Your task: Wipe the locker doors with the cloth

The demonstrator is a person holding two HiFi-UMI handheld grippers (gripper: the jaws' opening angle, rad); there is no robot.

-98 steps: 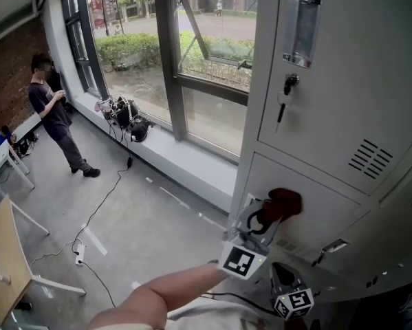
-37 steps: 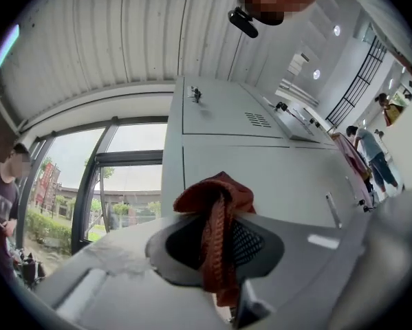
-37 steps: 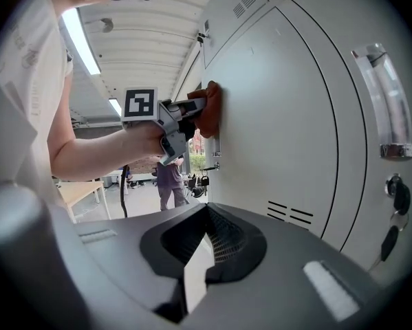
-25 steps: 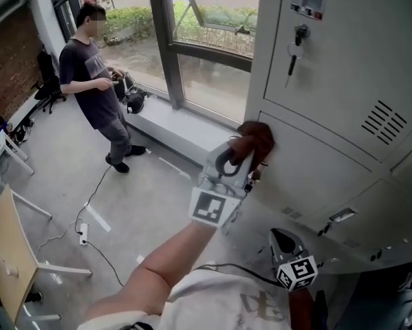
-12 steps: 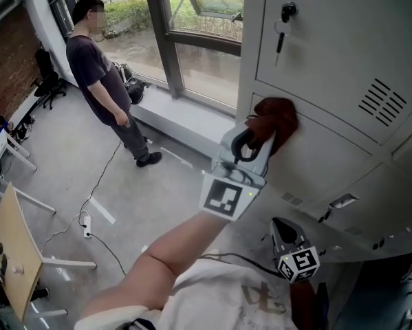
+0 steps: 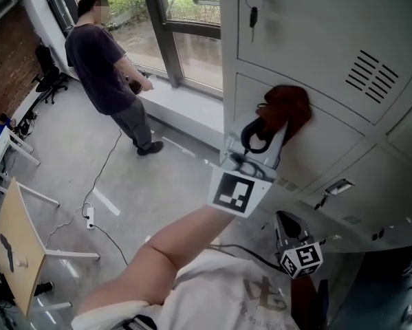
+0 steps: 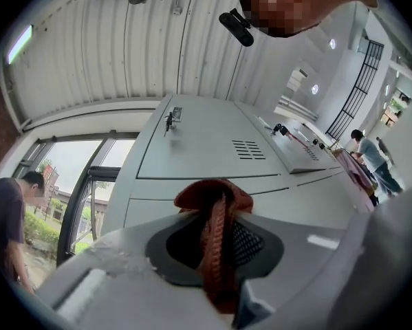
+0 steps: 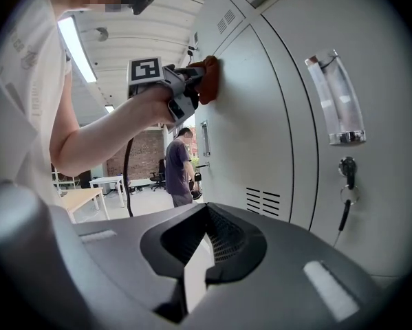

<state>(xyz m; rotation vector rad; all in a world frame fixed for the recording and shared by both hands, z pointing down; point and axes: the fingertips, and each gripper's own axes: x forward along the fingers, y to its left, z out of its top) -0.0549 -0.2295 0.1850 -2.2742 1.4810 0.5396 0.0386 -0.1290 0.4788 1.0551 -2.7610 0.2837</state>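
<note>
Pressing locker door point(image 6: 333, 160), cloth point(image 6: 289, 105) clamped in left tool point(image 6: 269, 126); right tool point(image 6: 287, 223) together; person point(image 6: 104, 67) nearby.

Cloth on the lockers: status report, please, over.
Left claw shut on cloth, pressed to lower locker door. Right claw shut, empty, held low. Person by window, clear of the door.

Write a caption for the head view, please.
Left gripper presses a red cloth against a grey locker door; right gripper hangs below, empty.
</note>
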